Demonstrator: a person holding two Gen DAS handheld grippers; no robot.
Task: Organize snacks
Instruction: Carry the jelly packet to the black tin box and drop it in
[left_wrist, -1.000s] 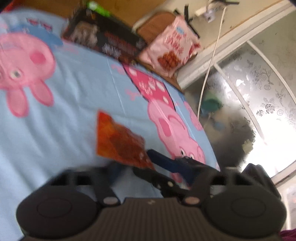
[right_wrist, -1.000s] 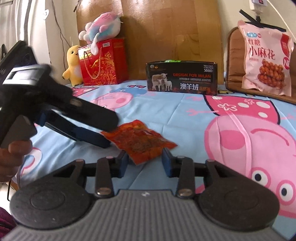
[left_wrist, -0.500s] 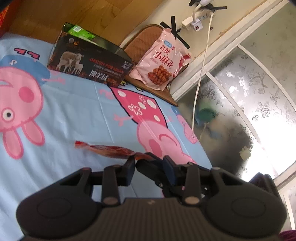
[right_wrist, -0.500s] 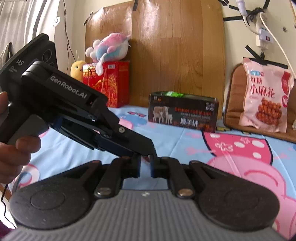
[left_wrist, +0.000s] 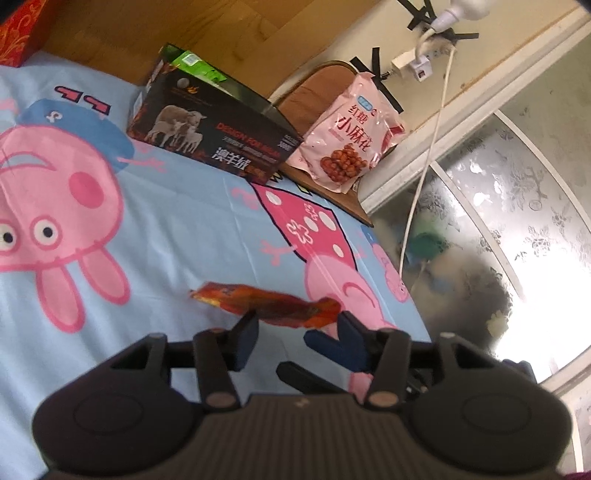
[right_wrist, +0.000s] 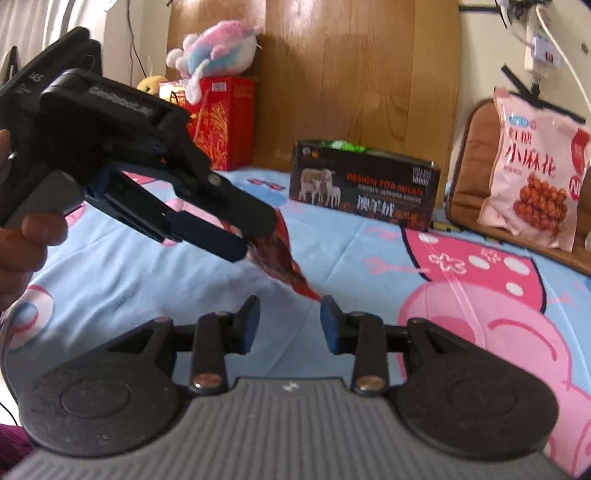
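A red-orange snack packet (left_wrist: 266, 302) hangs just above the cartoon-print bed sheet (left_wrist: 177, 229). In the right wrist view the packet (right_wrist: 280, 258) slants down out of my left gripper (right_wrist: 256, 236), blurred, its upper end between the jaws. My left gripper (left_wrist: 295, 328) is opening and its pads stand apart from the thin packet. My right gripper (right_wrist: 290, 319) is opening too, with nothing between its fingers; the packet's lower corner is just ahead of it. One right finger (left_wrist: 325, 343) shows under the left jaws. A black open box (right_wrist: 362, 184) stands farther back.
A pink snack bag (right_wrist: 532, 177) leans on a brown cushion at the right. A red gift bag (right_wrist: 218, 122) and a plush toy (right_wrist: 218, 44) stand by the wooden headboard. A green packet (left_wrist: 195, 66) lies in the box. A hand (right_wrist: 22, 240) holds the left gripper.
Half a second ago both grippers were shut, fingertips close together at the packet. Now both pairs of jaws have parted and the packet tilts down from the left jaws. The left gripper rose slightly.
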